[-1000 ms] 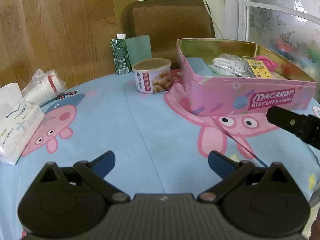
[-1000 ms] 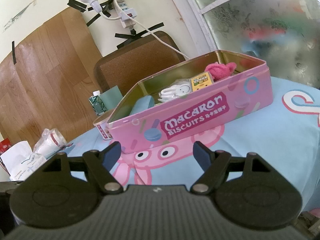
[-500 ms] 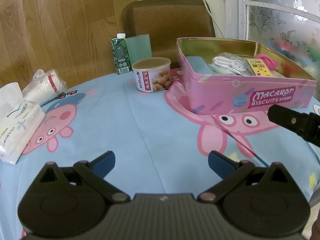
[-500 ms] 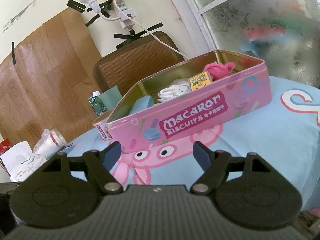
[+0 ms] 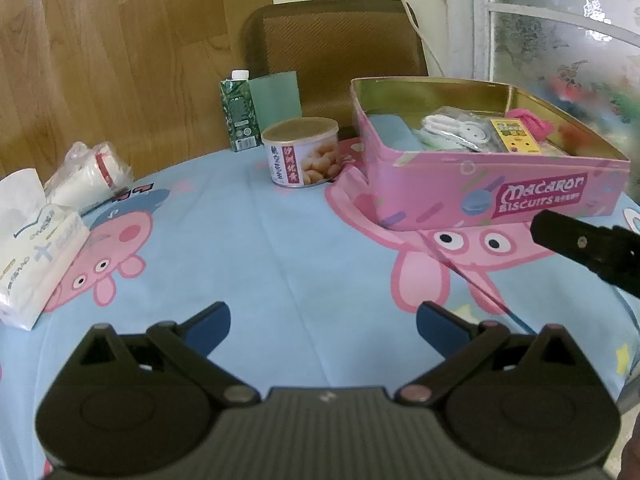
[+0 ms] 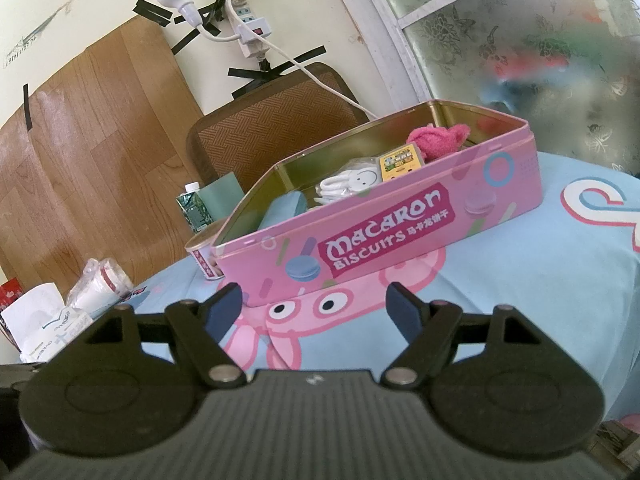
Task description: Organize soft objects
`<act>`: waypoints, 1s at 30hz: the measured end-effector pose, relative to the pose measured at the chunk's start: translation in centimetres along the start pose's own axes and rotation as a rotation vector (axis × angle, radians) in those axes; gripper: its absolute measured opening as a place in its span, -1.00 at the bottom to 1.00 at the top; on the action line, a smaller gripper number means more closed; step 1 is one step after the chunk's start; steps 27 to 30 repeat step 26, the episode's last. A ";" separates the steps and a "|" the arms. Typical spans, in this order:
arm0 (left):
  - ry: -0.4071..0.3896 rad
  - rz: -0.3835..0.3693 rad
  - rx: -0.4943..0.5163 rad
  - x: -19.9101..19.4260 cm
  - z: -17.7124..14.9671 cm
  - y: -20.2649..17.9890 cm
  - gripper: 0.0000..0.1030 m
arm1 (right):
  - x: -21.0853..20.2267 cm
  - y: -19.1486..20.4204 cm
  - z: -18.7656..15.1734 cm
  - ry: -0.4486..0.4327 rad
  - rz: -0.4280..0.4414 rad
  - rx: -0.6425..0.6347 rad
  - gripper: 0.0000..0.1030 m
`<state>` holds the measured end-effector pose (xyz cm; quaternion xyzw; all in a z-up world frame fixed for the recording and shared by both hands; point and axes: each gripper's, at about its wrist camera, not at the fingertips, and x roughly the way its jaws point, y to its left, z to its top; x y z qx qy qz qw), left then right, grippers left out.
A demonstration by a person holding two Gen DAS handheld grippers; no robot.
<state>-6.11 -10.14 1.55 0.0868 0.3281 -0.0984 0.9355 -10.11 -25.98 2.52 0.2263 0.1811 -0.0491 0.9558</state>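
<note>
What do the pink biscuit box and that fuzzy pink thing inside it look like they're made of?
Pink biscuit box: likely tin-plated metal, with a glossy printed outside, a shiny gold inside and a rolled rim. Fuzzy pink thing: appears to be plush or fleece fabric, matte, with a nubby pile and soft bunched folds.

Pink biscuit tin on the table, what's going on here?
Nothing is being handled. The left gripper and right gripper are both open and empty above the blue tablecloth. The pink biscuit tin sits lidless, already holding a pink fluffy item, white bagged pieces and a blue item.
</note>
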 end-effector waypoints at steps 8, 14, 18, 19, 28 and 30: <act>-0.006 -0.009 -0.001 -0.3 0.2 0.0 1.00 | 0.0 0.0 0.0 0.000 0.000 0.000 0.57; -0.007 -0.008 -0.002 -0.4 0.2 0.0 0.99 | -0.3 -0.3 0.0 -0.004 0.000 0.001 0.57; -0.007 -0.010 0.000 -0.4 0.3 0.0 0.99 | -0.3 -0.3 0.0 -0.005 -0.001 0.001 0.57; -0.009 -0.015 0.001 -0.4 0.3 0.0 0.99 | -0.3 -0.3 0.0 -0.005 -0.001 0.001 0.57; -0.020 -0.028 -0.001 -0.5 0.3 -0.1 0.99 | -0.4 -0.2 0.0 -0.007 -0.002 -0.008 0.58; -0.020 -0.028 -0.001 -0.5 0.3 -0.1 0.99 | -0.4 -0.2 0.0 -0.007 -0.002 -0.008 0.58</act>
